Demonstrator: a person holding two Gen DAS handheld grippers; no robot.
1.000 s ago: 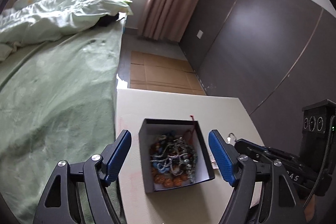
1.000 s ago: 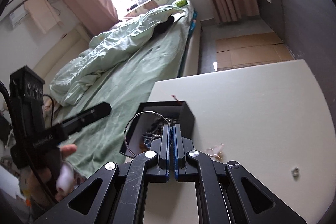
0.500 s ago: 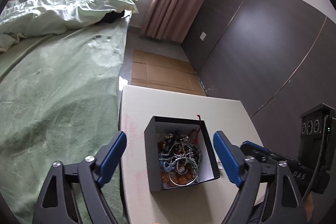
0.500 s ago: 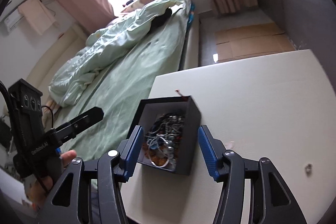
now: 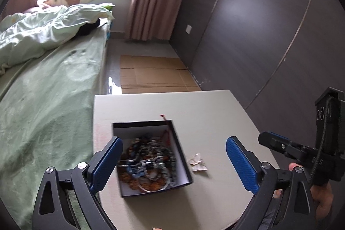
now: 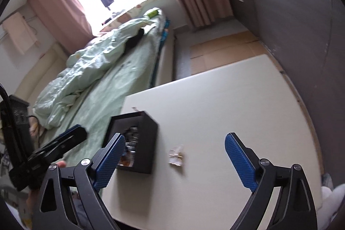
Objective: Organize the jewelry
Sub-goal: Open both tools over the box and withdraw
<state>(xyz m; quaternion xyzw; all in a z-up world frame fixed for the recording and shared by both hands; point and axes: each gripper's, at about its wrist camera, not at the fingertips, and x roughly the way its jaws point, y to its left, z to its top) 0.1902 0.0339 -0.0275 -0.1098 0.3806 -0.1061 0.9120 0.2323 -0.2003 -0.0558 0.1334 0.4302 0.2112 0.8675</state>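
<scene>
A second ago the right tool (image 6: 174,160) was pinched shut on a silver ring over the box; now its jaws are opening, empty, as are the left tool's (image 5: 172,162). The black jewelry box (image 5: 181,152) sits near the surface's (image 5: 194,105) left edge, a butterfly brooch (image 5: 197,165) just beside it.

An open jewelry box (image 5: 151,156) heaped with beaded bracelets and chains (image 5: 146,165) sits on a small table (image 5: 204,113), toward its left edge, with a butterfly brooch (image 5: 197,165) lying on the tabletop just right of the box. Left of the table runs a bed (image 5: 49,105) with a rumpled duvet (image 5: 43,31) at its far end. Flattened cardboard (image 5: 155,74) lies on the floor beyond the table, a panelled wall (image 5: 258,36) to the right.
</scene>
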